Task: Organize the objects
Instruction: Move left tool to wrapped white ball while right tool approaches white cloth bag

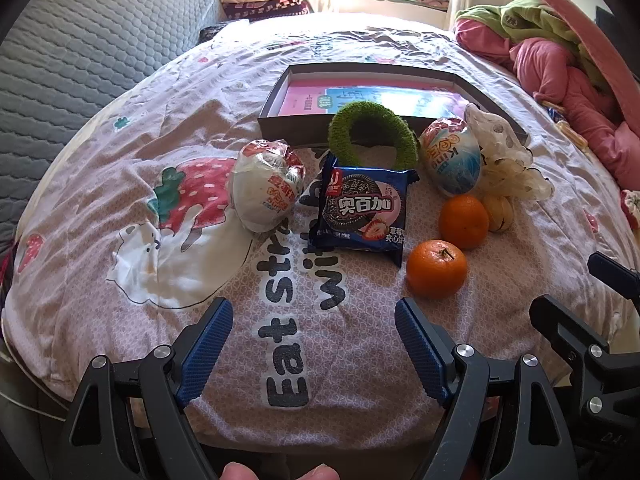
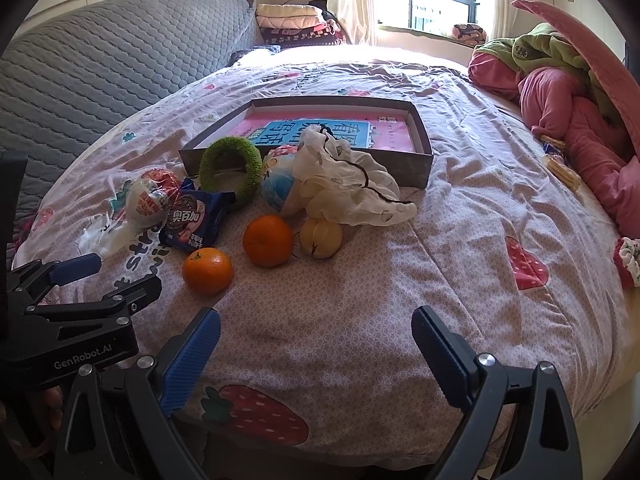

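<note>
On the pink bedspread lie a blue cookie packet (image 1: 362, 210) (image 2: 192, 220), a red-and-white egg toy (image 1: 266, 186) (image 2: 154, 198), a blue egg toy (image 1: 450, 160) (image 2: 278, 184), a green fuzzy ring (image 1: 372, 134) (image 2: 231, 170), two oranges (image 1: 437, 268) (image 2: 208, 271) (image 1: 464, 221) (image 2: 268, 241), a pale yellow fruit (image 1: 498, 212) (image 2: 321, 238) and a crumpled white bag (image 1: 506, 160) (image 2: 352, 184). Behind them stands a shallow grey box (image 1: 296, 128) (image 2: 422, 168) with a pink book inside. My left gripper (image 1: 314, 308) (image 2: 120, 276) is open near the bed's front, nothing between its fingers. My right gripper (image 2: 316, 320) (image 1: 572, 280) is open too, right of it.
A grey quilted headboard (image 1: 80, 52) (image 2: 100, 60) rises at the left. A heap of pink and green bedding (image 1: 560, 60) (image 2: 568, 92) lies at the right. Folded blankets (image 2: 296, 20) sit by the window. Bare bedspread (image 2: 460, 240) stretches right of the objects.
</note>
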`<state>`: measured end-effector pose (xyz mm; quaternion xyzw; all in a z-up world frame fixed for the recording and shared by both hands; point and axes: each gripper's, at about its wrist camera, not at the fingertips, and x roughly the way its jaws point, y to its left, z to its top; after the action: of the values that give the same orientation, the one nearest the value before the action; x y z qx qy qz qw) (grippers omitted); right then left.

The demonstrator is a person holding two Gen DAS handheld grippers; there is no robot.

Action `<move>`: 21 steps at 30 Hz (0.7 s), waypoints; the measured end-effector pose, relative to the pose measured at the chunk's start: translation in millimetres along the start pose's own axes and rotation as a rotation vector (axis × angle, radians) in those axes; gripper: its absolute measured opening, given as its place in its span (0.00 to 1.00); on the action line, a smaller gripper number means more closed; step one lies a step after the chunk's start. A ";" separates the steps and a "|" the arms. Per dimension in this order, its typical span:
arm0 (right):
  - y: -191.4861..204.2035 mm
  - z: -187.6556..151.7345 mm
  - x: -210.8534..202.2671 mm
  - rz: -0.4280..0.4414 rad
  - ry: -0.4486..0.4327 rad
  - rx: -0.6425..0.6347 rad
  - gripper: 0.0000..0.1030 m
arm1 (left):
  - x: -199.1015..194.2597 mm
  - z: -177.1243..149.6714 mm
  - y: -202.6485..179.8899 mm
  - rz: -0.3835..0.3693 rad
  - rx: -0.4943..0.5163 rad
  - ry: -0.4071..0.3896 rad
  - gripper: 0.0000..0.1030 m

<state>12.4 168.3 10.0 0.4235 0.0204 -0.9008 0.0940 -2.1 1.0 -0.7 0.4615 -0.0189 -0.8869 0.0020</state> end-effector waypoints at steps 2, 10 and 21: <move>0.3 0.0 -0.7 0.002 -0.003 -0.001 0.94 | 0.1 0.2 0.1 0.001 -0.001 0.001 0.82; 0.4 0.7 0.8 0.007 -0.002 0.000 0.94 | 1.5 0.0 1.2 -0.006 -0.002 0.009 0.82; 2.8 5.2 3.7 0.011 -0.010 -0.010 0.94 | 1.9 4.2 8.2 -0.041 -0.033 0.011 0.82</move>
<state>6.6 164.4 10.7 0.4185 0.0222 -0.9023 0.1010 -6.7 -7.1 0.4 0.4668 0.0050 -0.8843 -0.0086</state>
